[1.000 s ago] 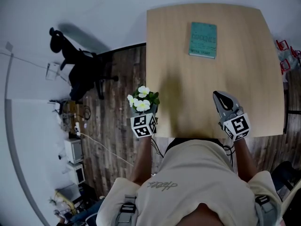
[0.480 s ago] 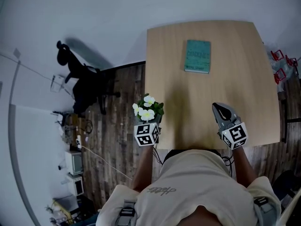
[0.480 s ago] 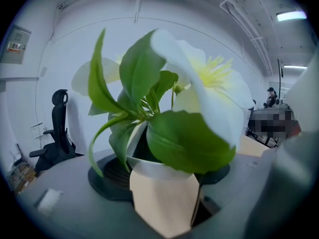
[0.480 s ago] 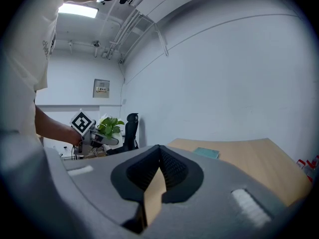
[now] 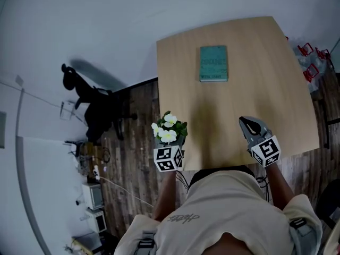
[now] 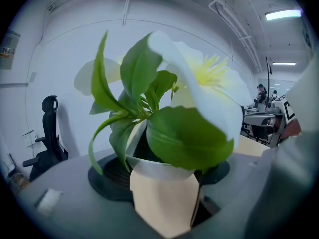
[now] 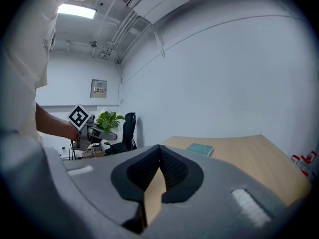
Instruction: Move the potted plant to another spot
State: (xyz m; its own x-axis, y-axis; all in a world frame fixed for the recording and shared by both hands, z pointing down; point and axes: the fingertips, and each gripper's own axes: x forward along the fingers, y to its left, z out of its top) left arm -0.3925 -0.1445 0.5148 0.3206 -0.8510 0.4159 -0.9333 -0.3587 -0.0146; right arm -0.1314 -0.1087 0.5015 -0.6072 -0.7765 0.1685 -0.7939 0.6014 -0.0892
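The potted plant has white flowers and green leaves in a small white pot. My left gripper is shut on the pot and holds it in the air at the table's front left corner, astride the left edge. In the left gripper view the leaves fill the middle and the white pot rim sits between the jaws of the left gripper. My right gripper hovers over the table's front right part, shut and empty, its pads meeting at the tip. The right gripper view shows the plant far left.
The light wooden table carries a teal book near its far middle. A black office chair stands on the dark wood floor left of the table. Boxes and cables lie along the wall at lower left. Red-and-white objects sit past the table's right edge.
The left gripper has carried the plant rightward, from just off the table's left edge to over that edge. The right gripper has shifted slightly near the front edge. The head view has moved.
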